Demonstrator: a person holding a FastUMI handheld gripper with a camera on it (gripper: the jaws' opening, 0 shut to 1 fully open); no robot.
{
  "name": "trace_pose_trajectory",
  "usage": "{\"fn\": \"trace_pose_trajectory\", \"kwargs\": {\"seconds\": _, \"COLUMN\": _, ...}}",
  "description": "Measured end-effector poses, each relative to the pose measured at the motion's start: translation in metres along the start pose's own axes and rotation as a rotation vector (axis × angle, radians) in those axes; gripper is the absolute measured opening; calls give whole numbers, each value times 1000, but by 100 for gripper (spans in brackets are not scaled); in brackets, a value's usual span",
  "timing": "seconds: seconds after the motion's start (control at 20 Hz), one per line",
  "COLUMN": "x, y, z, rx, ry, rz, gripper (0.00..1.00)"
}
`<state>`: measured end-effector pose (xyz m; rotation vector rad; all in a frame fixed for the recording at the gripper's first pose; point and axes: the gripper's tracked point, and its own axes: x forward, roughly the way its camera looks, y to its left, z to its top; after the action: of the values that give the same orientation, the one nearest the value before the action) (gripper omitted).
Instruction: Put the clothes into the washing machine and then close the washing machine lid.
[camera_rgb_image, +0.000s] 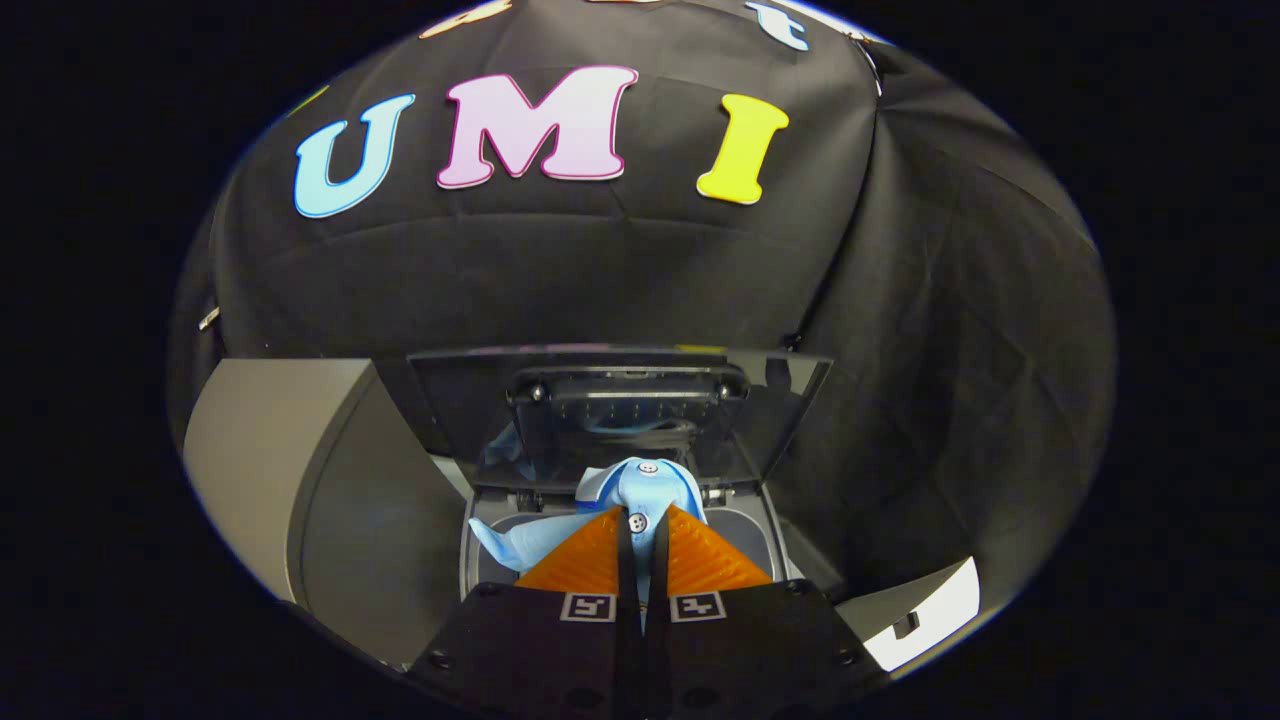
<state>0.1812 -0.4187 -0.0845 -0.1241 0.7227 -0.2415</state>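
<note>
At lower centre, the gripper (638, 520) pinches a light blue shirt (640, 490) between both fingers, holding it over the washing machine's tub (745, 535), presumably for dropping in; behind, mid-frame, the lid (620, 400) stands raised, not yet closed.

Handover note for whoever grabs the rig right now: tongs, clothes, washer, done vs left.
Tongs: shut on the light blue shirt, pinched at its buttoned front.
Shirt: hangs above the washing machine opening, one sleeve draped over the near rim.
Lid: raised, upright behind the opening.
Done: shirt picked up and brought over the tub.
Left: lower and release the shirt inside, tuck in the sleeve, then close the lid.
</note>
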Motion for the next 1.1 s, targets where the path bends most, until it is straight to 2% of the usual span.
{"fn": "trace_pose_trajectory", "kwargs": {"seconds": 0.65, "x": 72, "y": -8, "z": -83, "rx": -22, "ry": 149, "rz": 17, "gripper": 5}}
{"fn": "trace_pose_trajectory", "kwargs": {"seconds": 1.1, "x": 128, "y": 5, "z": -149, "rx": -52, "ry": 258, "rz": 44, "gripper": 5}}
